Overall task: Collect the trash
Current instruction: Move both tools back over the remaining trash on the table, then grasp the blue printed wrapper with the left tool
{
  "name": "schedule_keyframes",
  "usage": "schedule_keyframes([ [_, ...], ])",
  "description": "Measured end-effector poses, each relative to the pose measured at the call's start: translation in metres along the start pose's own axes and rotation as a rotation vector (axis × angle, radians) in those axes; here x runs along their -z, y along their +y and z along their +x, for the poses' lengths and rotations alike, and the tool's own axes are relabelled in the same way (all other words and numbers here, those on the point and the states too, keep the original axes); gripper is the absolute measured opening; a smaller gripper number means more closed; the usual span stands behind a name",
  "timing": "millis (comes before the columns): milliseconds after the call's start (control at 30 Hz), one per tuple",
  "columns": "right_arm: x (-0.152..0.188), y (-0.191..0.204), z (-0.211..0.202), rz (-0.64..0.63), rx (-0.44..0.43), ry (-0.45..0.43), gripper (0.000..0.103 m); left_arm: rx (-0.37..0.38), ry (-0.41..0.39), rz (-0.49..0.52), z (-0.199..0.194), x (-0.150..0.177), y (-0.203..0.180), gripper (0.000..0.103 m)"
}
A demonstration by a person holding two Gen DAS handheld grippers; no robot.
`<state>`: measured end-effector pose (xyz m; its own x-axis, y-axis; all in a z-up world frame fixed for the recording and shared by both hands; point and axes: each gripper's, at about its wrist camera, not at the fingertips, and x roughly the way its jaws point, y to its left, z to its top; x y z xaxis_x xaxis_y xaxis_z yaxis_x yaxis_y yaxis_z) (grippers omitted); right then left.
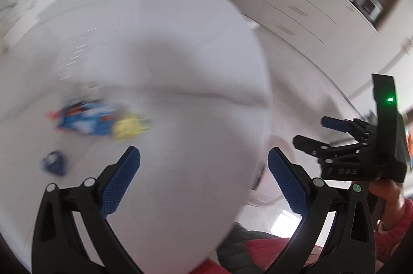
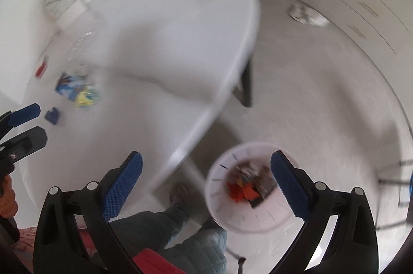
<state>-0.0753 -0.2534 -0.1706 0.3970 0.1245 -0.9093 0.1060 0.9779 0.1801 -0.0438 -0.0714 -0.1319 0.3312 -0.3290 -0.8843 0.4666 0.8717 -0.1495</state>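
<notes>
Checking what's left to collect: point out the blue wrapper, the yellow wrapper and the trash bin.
blue wrapper (image 1: 82,120), left wrist view, its middle.
yellow wrapper (image 1: 129,128), left wrist view, its middle.
trash bin (image 2: 219,196), right wrist view, inner left wall.

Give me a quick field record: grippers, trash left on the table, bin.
left gripper: open, empty, over the table
right gripper: open, empty, above the bin
trash on table: blue wrapper, yellow wrapper, small dark blue piece, small red piece
bin: white, on the floor beside the table, red and dark trash inside
image quality: motion blur, fine detail unreadable
</notes>
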Motion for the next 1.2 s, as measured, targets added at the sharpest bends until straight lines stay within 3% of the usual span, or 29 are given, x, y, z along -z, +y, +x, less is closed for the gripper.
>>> schedule_keyframes([
  [300, -0.040, 0.110, 0.026, -0.220, -0.099, 0.025, 0.099, -0.109, -0.028, -0.232, -0.018, 0.022, 0.101, 0.095],
  [467, -0.052, 0.161, 0.040, -0.311, -0.127, 0.051, 0.099, -0.151, -0.023, -0.286, -0.017, 0.026, 0.140, 0.095],
  [867, -0.064, 0.195, 0.078, -0.336, -0.109, 0.129, 0.099, -0.209, 0.079, -0.438, 0.032, 0.038, 0.202, 0.094],
  [1033, -0.069, 0.191, 0.090, -0.316, -0.101, 0.147, 0.099, -0.213, 0.105, -0.524, 0.047, 0.040, 0.217, 0.083],
  [1200, -0.072, 0.190, 0.093, -0.330, -0.092, 0.145, 0.099, -0.203, 0.109, -0.540, 0.054, 0.041, 0.216, 0.056],
])
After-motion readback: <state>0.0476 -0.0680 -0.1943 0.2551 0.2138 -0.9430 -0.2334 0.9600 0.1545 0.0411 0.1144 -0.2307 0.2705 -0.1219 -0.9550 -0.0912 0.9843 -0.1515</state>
